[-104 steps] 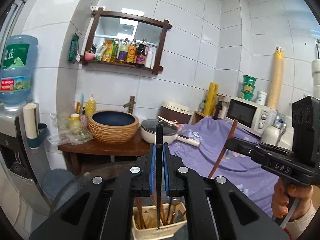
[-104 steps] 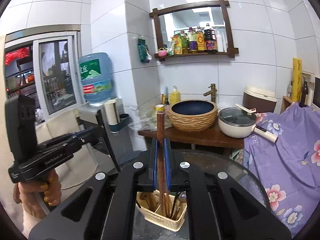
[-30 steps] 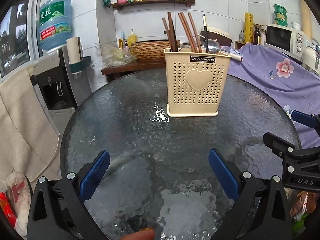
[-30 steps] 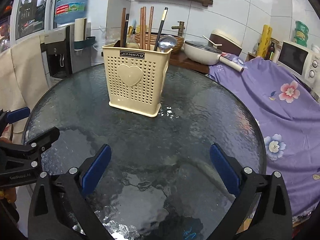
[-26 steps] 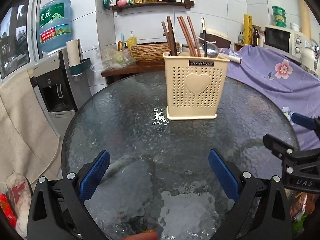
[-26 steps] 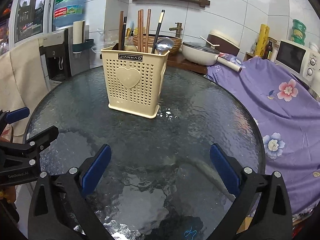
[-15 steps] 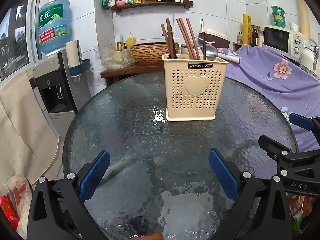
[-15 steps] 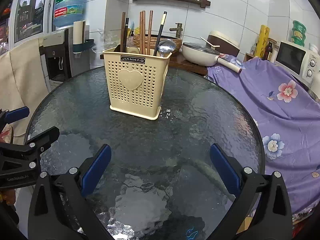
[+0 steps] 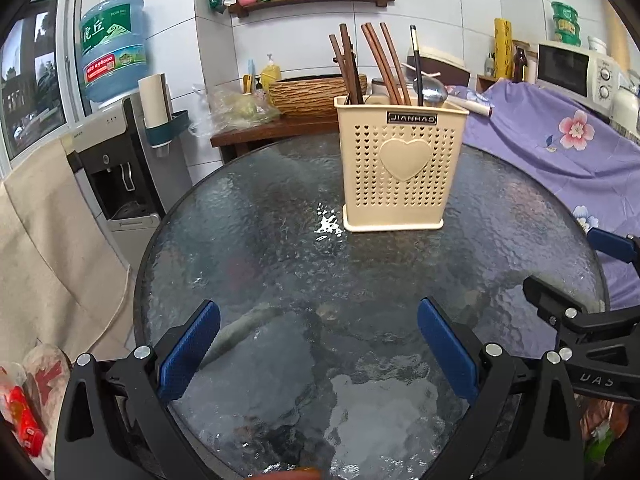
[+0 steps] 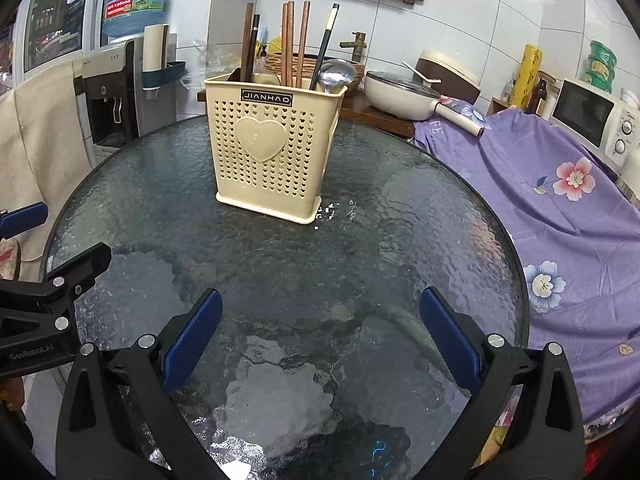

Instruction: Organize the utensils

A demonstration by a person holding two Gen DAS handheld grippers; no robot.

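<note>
A cream perforated utensil holder with a heart on its front stands upright on the round glass table. Several brown and black chopsticks and a metal spoon stick out of its top. My left gripper hangs open over the table's near edge, well short of the holder, nothing between its fingers. My right gripper is open and empty too, at the same near side. Each gripper shows at the edge of the other's view.
A water dispenser stands left of the table and a purple flowered cloth covers furniture on the right. Behind are a wooden counter with a woven basin, a pan and a microwave.
3.5 s ago each gripper was shut on a chopstick above the holder. Both are now open and empty, drawn back to the table's near edge; the chopsticks stand in the holder.
</note>
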